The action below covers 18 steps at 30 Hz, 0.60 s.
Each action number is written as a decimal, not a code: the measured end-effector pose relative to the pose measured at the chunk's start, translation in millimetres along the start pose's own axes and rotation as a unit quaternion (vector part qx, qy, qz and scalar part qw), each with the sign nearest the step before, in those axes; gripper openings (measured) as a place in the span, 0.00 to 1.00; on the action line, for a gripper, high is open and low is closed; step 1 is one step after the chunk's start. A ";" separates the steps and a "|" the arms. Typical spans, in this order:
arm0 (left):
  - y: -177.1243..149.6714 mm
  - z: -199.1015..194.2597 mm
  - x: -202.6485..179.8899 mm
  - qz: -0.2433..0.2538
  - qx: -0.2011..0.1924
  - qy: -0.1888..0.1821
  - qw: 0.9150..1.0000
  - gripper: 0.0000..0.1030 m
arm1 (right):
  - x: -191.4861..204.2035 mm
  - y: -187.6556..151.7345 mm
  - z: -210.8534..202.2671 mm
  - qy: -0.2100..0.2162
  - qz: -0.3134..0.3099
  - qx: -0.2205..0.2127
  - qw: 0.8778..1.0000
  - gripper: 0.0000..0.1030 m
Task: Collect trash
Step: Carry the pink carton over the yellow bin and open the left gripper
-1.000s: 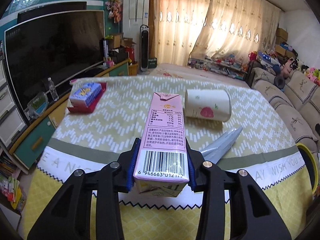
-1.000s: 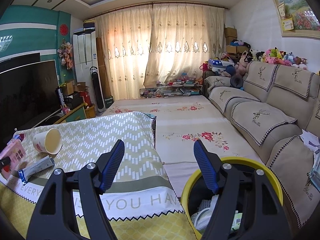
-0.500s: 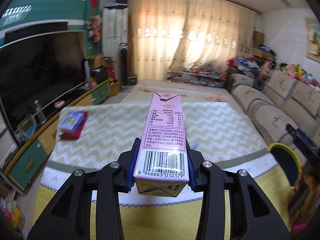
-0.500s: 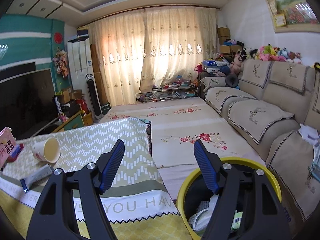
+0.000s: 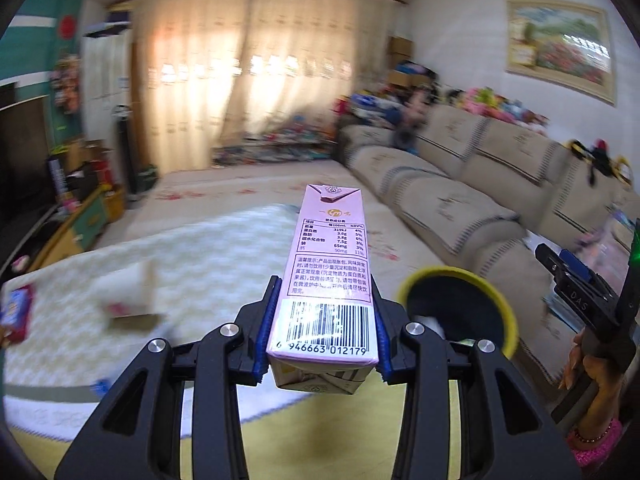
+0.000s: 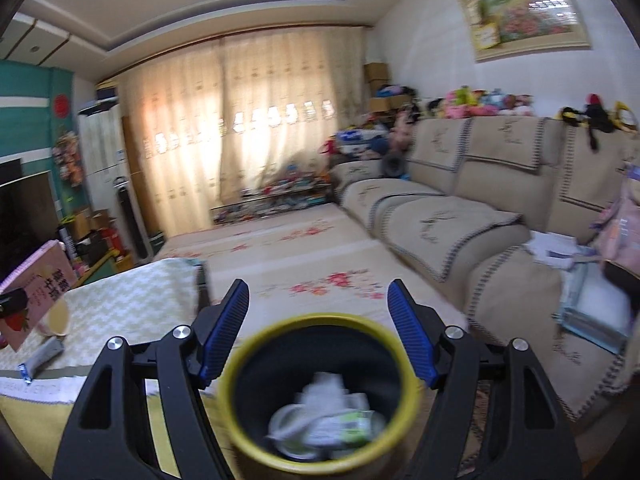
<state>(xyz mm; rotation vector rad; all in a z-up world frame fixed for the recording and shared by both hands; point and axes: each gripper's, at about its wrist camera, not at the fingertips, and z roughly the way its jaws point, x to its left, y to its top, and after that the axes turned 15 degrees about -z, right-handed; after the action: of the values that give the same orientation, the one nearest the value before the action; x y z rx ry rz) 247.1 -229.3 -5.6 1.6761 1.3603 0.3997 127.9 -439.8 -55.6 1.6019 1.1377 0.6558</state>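
The left tool (image 5: 322, 326) pinches a pink carton (image 5: 326, 280) near its barcode end, blue pads tight on both sides. A second ago the carton hung over the counter (image 5: 168, 280) with the paper cup and a grey wrapper just ahead of it; now the view has swung away from them, and the yellow-rimmed bin (image 5: 456, 312) sits just to the right of the tool, below the carton's level. The cup (image 5: 128, 292) is now off to the left, blurred.

The right tool (image 6: 318, 332) is spread with nothing between its pads, and it now looks straight down into the bin (image 6: 320, 392), which already holds some white and green rubbish.

So the carton seems to be on its way to the bin but is not over the opening yet. The cup and wrapper (image 6: 46, 354) remain on the counter.
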 end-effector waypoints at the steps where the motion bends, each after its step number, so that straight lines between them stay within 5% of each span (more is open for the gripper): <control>1: -2.0 9.2 -16.2 0.007 0.013 -0.016 1.000 0.39 | -12.3 -4.3 -4.5 -0.012 0.006 0.001 1.000 0.66; 11: -35.1 106.3 -131.8 0.064 0.129 -0.081 0.986 0.39 | -82.7 -39.1 -13.5 -0.054 0.055 0.026 0.997 0.67; 18: -49.8 164.9 -145.8 0.045 0.163 -0.076 0.983 0.48 | -83.4 -42.6 -8.0 -0.046 0.060 0.029 0.997 0.68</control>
<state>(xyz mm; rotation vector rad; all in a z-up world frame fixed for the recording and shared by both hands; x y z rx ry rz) 286.9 -433.9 -91.9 1.9983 1.2908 0.0978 72.4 -510.5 -82.9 1.7430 1.0082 0.6249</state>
